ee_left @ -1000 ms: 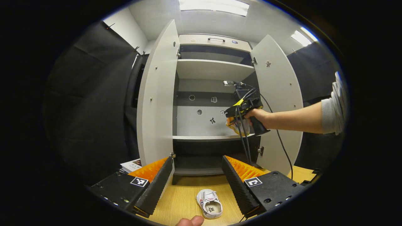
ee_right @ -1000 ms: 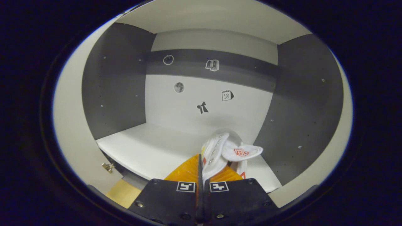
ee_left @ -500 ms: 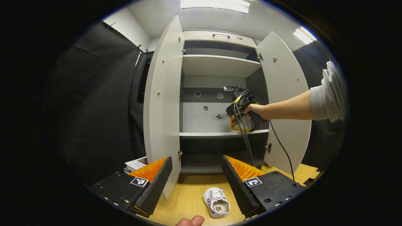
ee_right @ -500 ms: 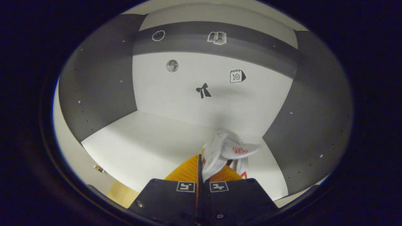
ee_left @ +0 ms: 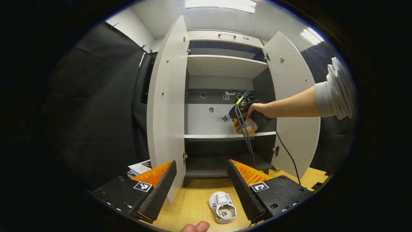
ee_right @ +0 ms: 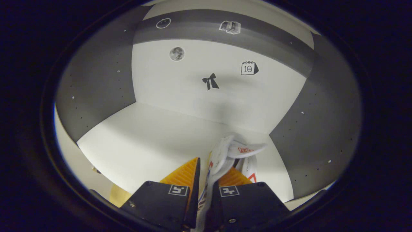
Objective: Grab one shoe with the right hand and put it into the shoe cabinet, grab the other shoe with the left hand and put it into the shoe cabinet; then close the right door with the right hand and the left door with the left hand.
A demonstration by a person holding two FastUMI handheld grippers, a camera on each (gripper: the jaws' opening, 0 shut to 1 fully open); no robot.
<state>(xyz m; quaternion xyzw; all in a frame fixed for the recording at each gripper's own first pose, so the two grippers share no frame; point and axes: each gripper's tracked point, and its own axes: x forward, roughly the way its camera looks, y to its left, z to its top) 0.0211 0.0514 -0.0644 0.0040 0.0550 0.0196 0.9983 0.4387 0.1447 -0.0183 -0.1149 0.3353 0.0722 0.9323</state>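
A small white shoe (ee_right: 225, 154) hangs between the fingers of my right gripper (ee_right: 209, 167), just above the white middle shelf (ee_right: 154, 129) near its right wall. The jaws stand slightly apart, with a gap beside the shoe. In the left gripper view a hand holds that right gripper (ee_left: 244, 124) inside the shoe cabinet at the middle shelf (ee_left: 219, 136). Both doors, left (ee_left: 167, 112) and right (ee_left: 294, 96), stand wide open. The other white shoe (ee_left: 222, 211) lies on the wooden surface (ee_left: 190, 206) in front of the cabinet. My left gripper (ee_left: 202, 164) hovers open above it.
Booklets (ee_left: 140, 167) lie on the surface left of the cabinet, behind the left door. A black cable (ee_left: 286, 151) hangs from the right gripper across the lower right door. Black cloth walls stand on both sides. A thumb tip (ee_left: 194, 227) shows at the bottom edge.
My right gripper went deeper and lower over the middle shelf, and its fingers have parted from tightly shut. The left gripper has barely shifted.
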